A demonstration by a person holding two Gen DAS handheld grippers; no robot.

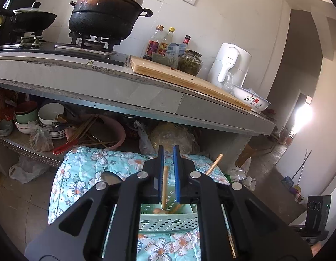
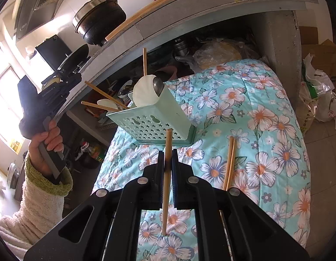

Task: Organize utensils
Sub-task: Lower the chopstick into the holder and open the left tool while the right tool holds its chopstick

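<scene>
Floral quilt [image 2: 244,108], chopstick [image 2: 167,174] between right jaws

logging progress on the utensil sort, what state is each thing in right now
right gripper: shut on a chopstick
left gripper: open, chopstick between the pads
caddy: upright on the quilt, holding spoons and chopsticks
chopstick pair: flat on the quilt

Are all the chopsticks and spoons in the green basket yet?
Not yet. The green basket already holds white spoons, a metal spoon and several chopsticks. The right gripper is shut on one more chopstick. A pair of chopsticks lies on the floral quilt, waiting its turn.
</scene>
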